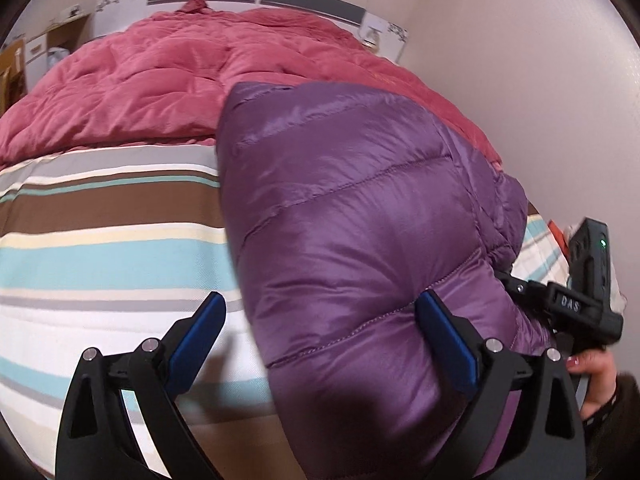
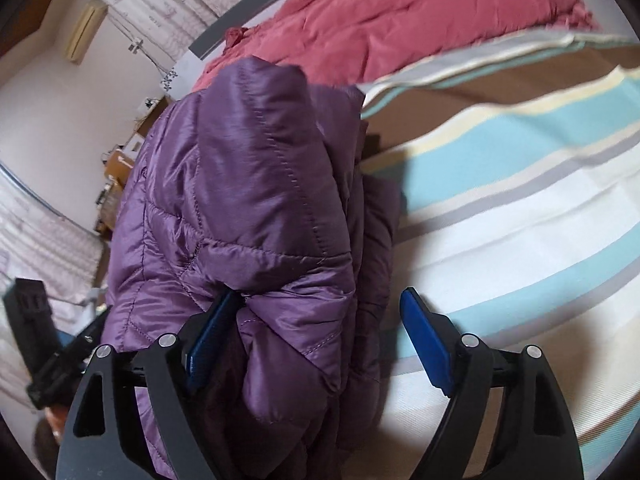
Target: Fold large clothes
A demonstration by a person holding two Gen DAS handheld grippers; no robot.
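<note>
- The left gripper (image 1: 320, 340) stands released, its blue pads spread wide; the right-hand pad touches the near bulge of the purple down jacket (image 1: 360, 220), while the left-hand pad hangs over bare sheet, so nothing is pinched.
- The right gripper (image 2: 320, 336) is likewise spread wide; its left-hand pad is pushed into a crease of the same purple down jacket (image 2: 248, 200), the other pad stands clear of it over the sheet.
- The jacket sits as a bunched, partly folded mound between the two grippers and just ahead of them, on the striped bedsheet (image 1: 100, 248).
- Handling, as a judgement: the jacket looks light, puffy and soft, with a shiny shell that is probably slippery (a shallow pinch on a rounded baffle would likely slide off). A stitched seam or a doubled edge, taken deep between the pads, seems the safer hold; trapped air will make the folds spring back unless pressed flat.
- Beyond the jacket, farther from both grippers, a pink quilted comforter (image 1: 180, 80) covers the far part of the bed.
- No basket, box or bag for the clothes shows near the grippers (a brown piece of furniture (image 1: 64, 36) at the far left is too small to read).
</note>
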